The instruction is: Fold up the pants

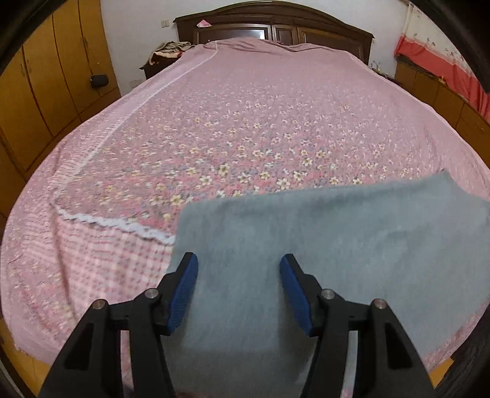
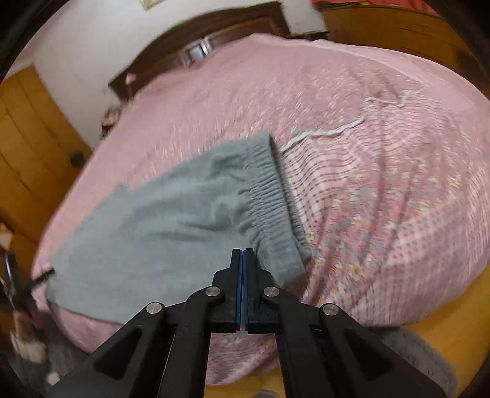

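Observation:
Grey fleece pants (image 1: pixel 337 245) lie flat on the near part of a pink floral bed cover (image 1: pixel 245 122). My left gripper (image 1: pixel 239 260) hovers over their left edge. Its blue pads (image 1: pixel 183 284) stand well apart, with the cloth passing beneath and between them and no pad pressing on it. In the right wrist view the pants (image 2: pixel 168 220) stretch to the left, and their ribbed elastic waistband (image 2: pixel 269 189) faces right. My right gripper (image 2: pixel 242 251) is shut, pad against pad. Its tip is just beside the near end of the waistband, and I see no cloth pinched in it.
A dark wooden headboard (image 1: pixel 275 21) stands at the far end of the bed. Yellow wooden wardrobes (image 1: pixel 46 91) line the left side. The bed's near edge drops to a wooden floor (image 2: pixel 453 306), where a grey fuzzy cloth (image 2: pixel 422 352) lies. White lace trim (image 2: pixel 321 133) crosses the cover.

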